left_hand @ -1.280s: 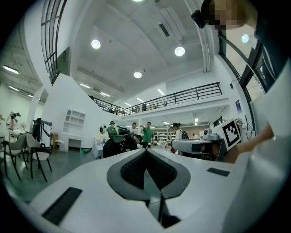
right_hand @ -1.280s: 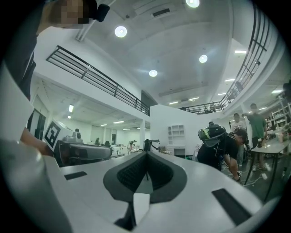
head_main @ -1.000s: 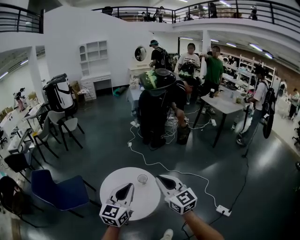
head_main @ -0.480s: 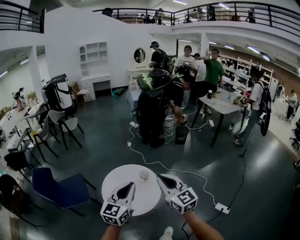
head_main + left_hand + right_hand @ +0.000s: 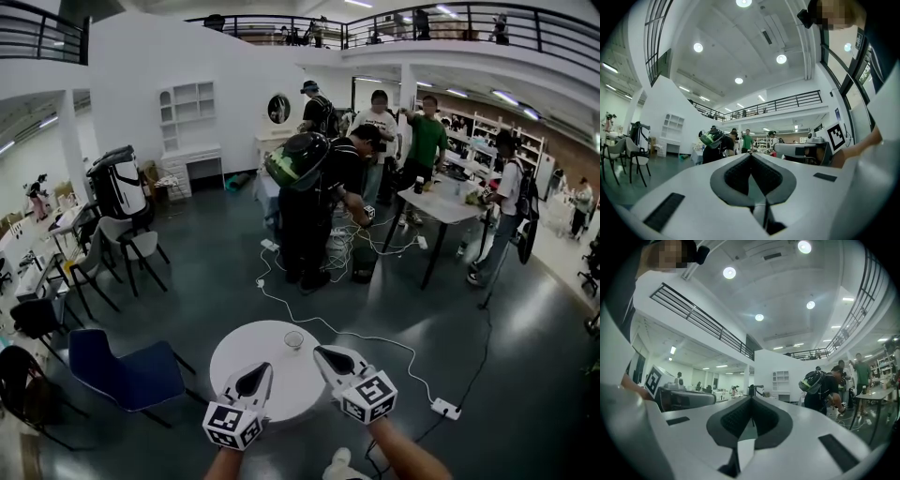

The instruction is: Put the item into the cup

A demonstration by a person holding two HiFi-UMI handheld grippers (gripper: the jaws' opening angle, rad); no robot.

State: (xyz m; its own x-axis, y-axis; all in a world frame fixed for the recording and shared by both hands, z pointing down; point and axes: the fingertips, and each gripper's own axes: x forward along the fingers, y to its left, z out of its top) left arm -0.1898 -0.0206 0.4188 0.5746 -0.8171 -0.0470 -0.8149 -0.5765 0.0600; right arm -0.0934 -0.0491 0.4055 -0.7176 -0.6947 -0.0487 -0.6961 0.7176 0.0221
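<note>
A small clear cup (image 5: pixel 293 339) stands on the far right part of a round white table (image 5: pixel 246 349). I see no other item on the table. My left gripper (image 5: pixel 255 374) hangs over the table's near edge, pointing level, jaws shut with nothing between them. My right gripper (image 5: pixel 324 354) is over the table's right edge, just right of and nearer than the cup, also shut and empty. In the left gripper view the left gripper (image 5: pixel 751 157) has its pads meeting; the right gripper view shows the same for the right gripper (image 5: pixel 751 400). Neither gripper view shows the cup.
A blue chair (image 5: pixel 129 373) stands left of the table. A white cable (image 5: pixel 309 322) runs across the dark floor to a power strip (image 5: pixel 444 408) at the right. Several people (image 5: pixel 319 211) stand around a white table (image 5: pixel 448 208) farther back. More chairs (image 5: pixel 117 246) line the left side.
In the head view the table and cup have shifted slightly up and to the right. Both grippers kept their pose and stayed shut. The person with the green backpack has straightened up.
</note>
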